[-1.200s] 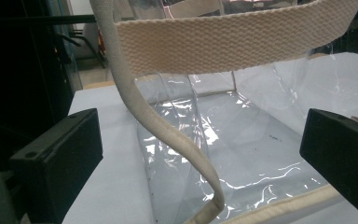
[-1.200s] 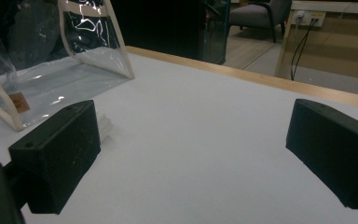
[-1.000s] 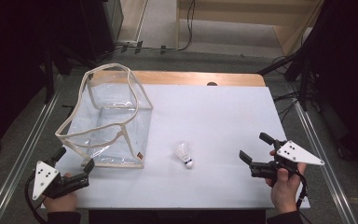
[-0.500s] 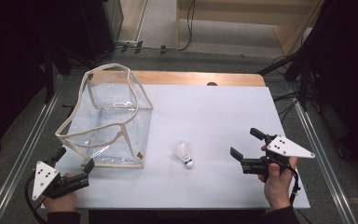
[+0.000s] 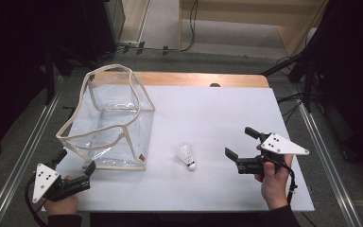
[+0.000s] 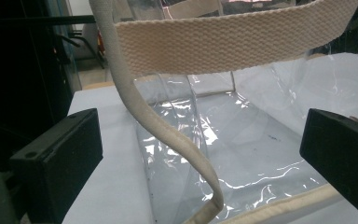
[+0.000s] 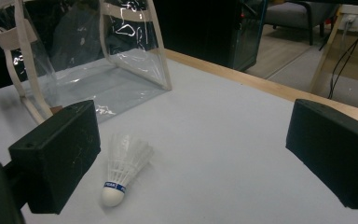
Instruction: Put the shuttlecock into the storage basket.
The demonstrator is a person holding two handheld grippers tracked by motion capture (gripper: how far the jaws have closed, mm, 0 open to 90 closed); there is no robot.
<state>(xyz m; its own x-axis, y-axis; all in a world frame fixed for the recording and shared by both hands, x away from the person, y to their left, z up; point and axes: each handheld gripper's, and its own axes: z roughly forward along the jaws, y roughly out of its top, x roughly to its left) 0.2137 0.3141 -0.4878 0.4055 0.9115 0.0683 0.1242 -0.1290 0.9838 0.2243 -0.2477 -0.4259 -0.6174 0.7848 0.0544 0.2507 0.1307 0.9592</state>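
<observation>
Since the earlier frames the right gripper (image 5: 240, 146) is being moved in from the table's right edge toward the shuttlecock (image 5: 186, 156), while the left gripper (image 5: 76, 166) is being kept parked at the near-left corner, by the clear tote bag (image 5: 106, 120). Shuttlecock is lying on its side on the white table (image 5: 217, 113), just right of the bag's near corner and apart from it, between the two grippers but nearer the right one. Long axis is running diagonally in the high view: white cork tip with blue band pointing toward the person and slightly right, feather skirt pointing away toward the far left. From the right gripper it is sitting to the left and slightly ahead; in the right gripper view the shuttlecock (image 7: 123, 167) is being seen low and left, just beside the left jaw rather than centred in the gap, so a further shift left is judged necessary before closing. Right jaws are being held wide apart, nothing between them, nothing touched. Left jaws are also spread wide and empty; in the left gripper view the bag's woven cream strap (image 6: 168, 126) is hanging down in front of the gap and the clear bag wall is sitting beyond it, contact not being confirmed. Bag is standing upright with mouth open upward. Judgement: pickup is being set up for the right hand, with the skirt or the cork end both reachable across the axis.
</observation>
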